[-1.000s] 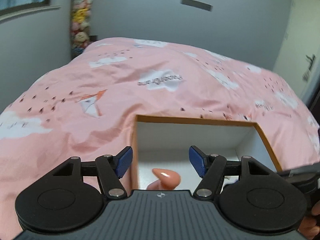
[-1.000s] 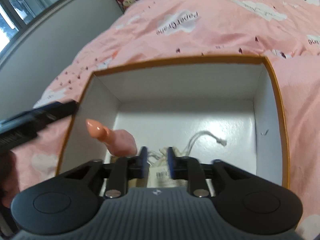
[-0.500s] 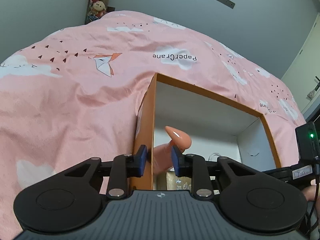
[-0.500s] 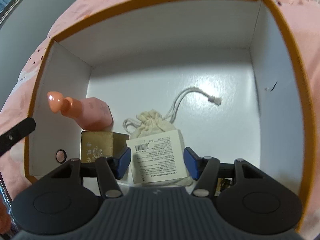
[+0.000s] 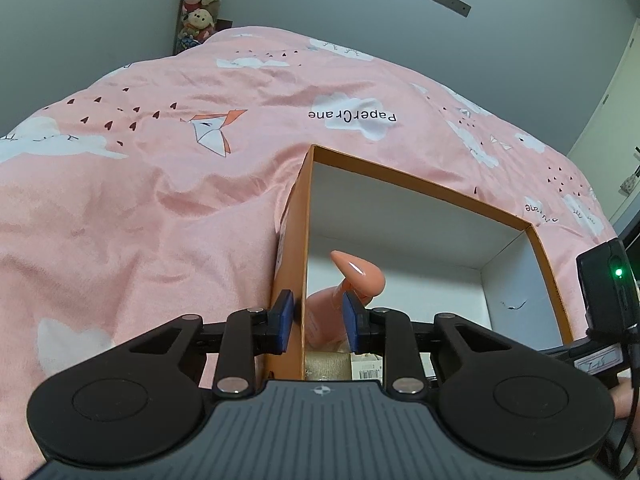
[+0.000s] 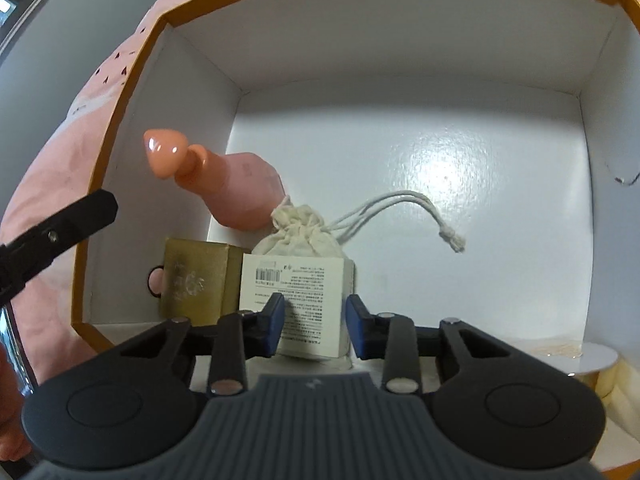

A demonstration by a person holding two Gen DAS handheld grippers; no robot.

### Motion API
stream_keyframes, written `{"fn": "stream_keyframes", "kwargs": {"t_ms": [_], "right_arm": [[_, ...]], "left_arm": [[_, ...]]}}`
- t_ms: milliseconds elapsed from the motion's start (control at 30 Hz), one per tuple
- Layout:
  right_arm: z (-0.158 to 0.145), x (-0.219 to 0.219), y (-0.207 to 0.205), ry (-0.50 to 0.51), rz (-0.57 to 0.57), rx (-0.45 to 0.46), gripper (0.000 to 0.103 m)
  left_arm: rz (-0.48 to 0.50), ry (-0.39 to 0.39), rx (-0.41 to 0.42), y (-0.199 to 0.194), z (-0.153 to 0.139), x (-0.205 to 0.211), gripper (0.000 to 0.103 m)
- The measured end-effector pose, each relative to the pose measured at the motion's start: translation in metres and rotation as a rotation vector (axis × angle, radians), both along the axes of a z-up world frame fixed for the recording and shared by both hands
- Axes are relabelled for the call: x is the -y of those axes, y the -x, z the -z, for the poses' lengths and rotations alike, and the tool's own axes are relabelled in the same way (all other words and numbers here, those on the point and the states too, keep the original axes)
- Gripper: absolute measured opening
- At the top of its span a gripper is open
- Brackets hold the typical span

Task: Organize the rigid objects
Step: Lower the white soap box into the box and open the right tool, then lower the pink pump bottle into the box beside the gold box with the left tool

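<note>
peach bottle (image 6: 236, 184) leans tilted against the left wall of the orange-rimmed box (image 6: 400, 60), beside a gold box (image 6: 196, 276), white labelled carton (image 6: 296, 300) and drawstring pouch (image 6: 300, 236).

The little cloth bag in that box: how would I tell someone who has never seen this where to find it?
Start at the big orange-edged box sitting on the pink bedspread. On its white floor, items cluster toward the left wall; the cloth bag sits just behind the white printed carton and beside the pink bottle. It is the only soft, cream item, with white drawstrings trailing right.
</note>
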State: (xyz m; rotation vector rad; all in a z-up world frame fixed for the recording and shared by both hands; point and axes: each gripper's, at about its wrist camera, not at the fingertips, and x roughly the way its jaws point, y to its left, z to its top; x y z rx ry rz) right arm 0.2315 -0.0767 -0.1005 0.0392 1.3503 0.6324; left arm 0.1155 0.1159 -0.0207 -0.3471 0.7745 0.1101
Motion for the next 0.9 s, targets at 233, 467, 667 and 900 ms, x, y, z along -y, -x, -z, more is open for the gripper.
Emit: {"fn": "stream_keyframes", "kwargs": {"t_ms": [233, 467, 667, 900], "right_arm": [[-0.033, 0.030, -0.009, 0.043, 0.018, 0.078, 0.043], [-0.032, 0.054, -0.028, 0.252, -0.035, 0.111, 0.043], [-0.042, 0.049, -0.018, 0.314, -0.165, 0.151, 0.043], [-0.039, 0.051, -0.023, 0.363, -0.218, 0.098, 0.042]], "left_arm": [[0.000, -0.007, 0.001, 0.001, 0.000, 0.001, 0.030], [0.000, 0.001, 0.001, 0.002, -0.002, 0.001, 0.030], [0.002, -0.019, -0.004, 0.001, -0.001, 0.003, 0.030], [0.002, -0.020, -0.004, 0.002, -0.001, 0.004, 0.030]]}}
